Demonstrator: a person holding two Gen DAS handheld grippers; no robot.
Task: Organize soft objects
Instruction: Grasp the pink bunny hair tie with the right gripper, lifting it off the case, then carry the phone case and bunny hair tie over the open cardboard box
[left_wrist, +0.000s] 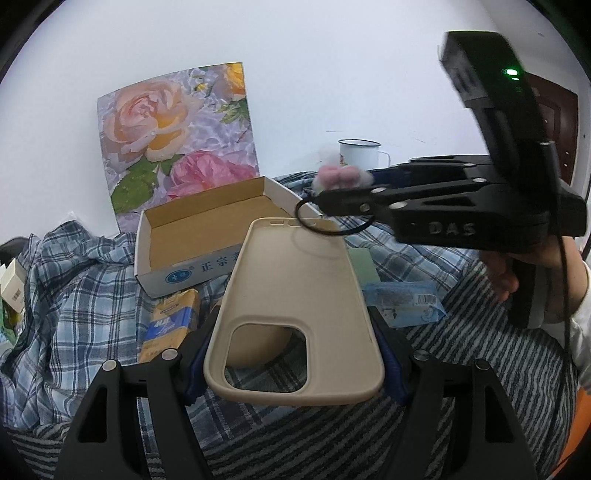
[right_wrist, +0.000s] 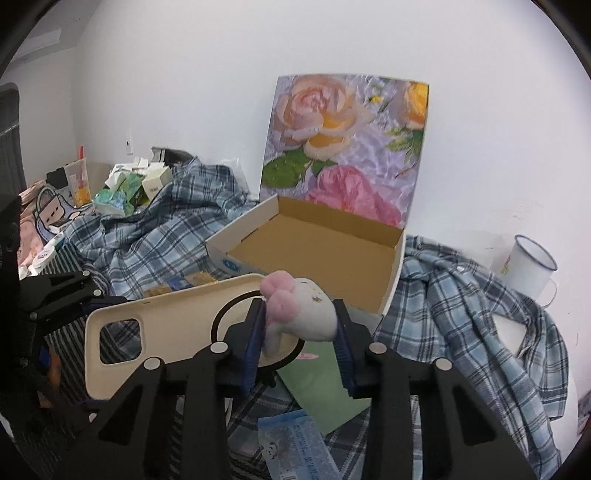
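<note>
Claws over plaid cloth (right_wrist: 461, 295): left claw (left_wrist: 295, 369) clamped on beige phone case (left_wrist: 295, 295); right claw (right_wrist: 299, 347) clamped on pink-and-white plush charm (right_wrist: 299, 310), open cardboard box (right_wrist: 325, 254) just beyond both.

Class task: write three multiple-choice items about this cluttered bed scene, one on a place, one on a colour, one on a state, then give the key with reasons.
1. The floral board stands
A. behind the cardboard box
B. inside it
C. under the mug

2. The phone case is
A. black
B. beige
C. red

3. The right tool is
A. empty
B. closed on the plush toy
C. closed on the mug

Key: A, the board leans on the wall past the box; B, its shell is beige; C is wrong, B: both pads press the toy.
</note>
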